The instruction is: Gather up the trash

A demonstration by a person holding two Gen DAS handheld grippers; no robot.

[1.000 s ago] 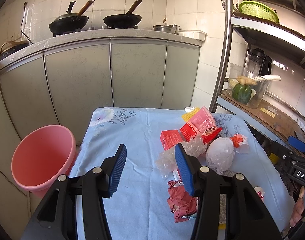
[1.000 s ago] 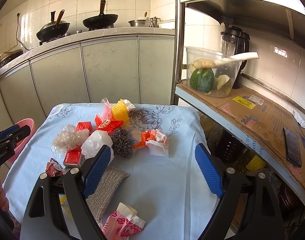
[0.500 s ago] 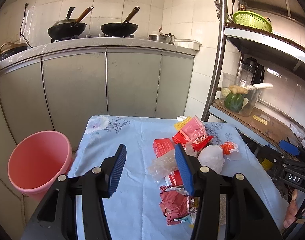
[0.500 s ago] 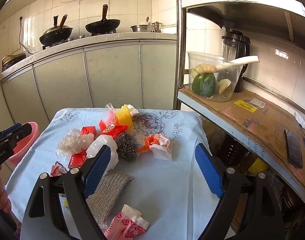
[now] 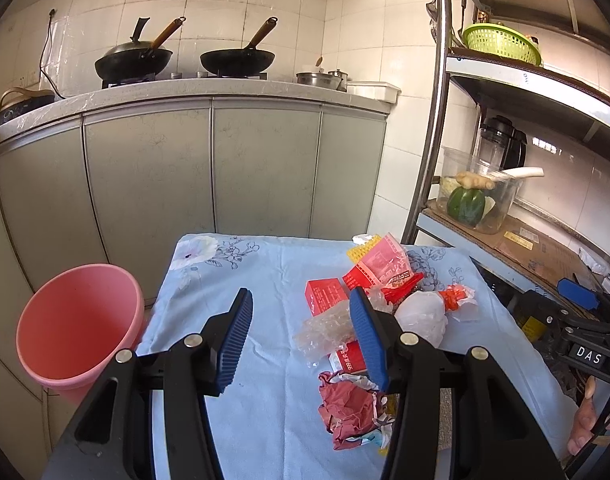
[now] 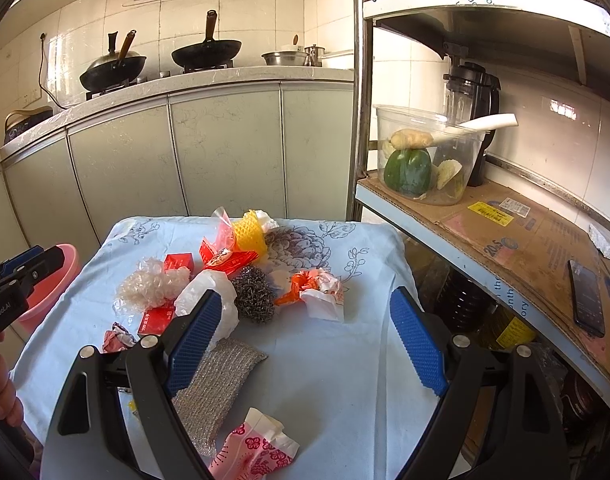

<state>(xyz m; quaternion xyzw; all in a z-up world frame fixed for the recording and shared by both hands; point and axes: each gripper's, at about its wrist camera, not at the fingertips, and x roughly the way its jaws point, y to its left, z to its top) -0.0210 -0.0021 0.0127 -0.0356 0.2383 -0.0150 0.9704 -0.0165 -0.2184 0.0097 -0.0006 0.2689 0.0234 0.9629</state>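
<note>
Left gripper (image 5: 301,322) fingers apart, right gripper (image 6: 305,324) wider, both empty

Pale blue floral tablecloth (image 6: 345,380): soft matt cloth, lying faintly creased. Steel-wool scourer (image 6: 253,295), at the cloth's centre: coarse grey metal wire, glinting dully. Scouring pad (image 6: 213,384), just nearer than the scourer: rough woven fabric showing a silvery sheen. Bubble wrap (image 6: 149,286), left of the scourer: clear crinkled plastic, looking glossy. White bag (image 6: 209,292), touching the scourer: thin translucent plastic. Red cartons (image 5: 327,296): smooth printed card. Pink bucket (image 5: 77,324), beside the cloth's left edge: smooth matt plastic. Gripper pads (image 6: 193,336): blue ribbed rubber-like surface, sitting on matt black plastic arms.
</note>
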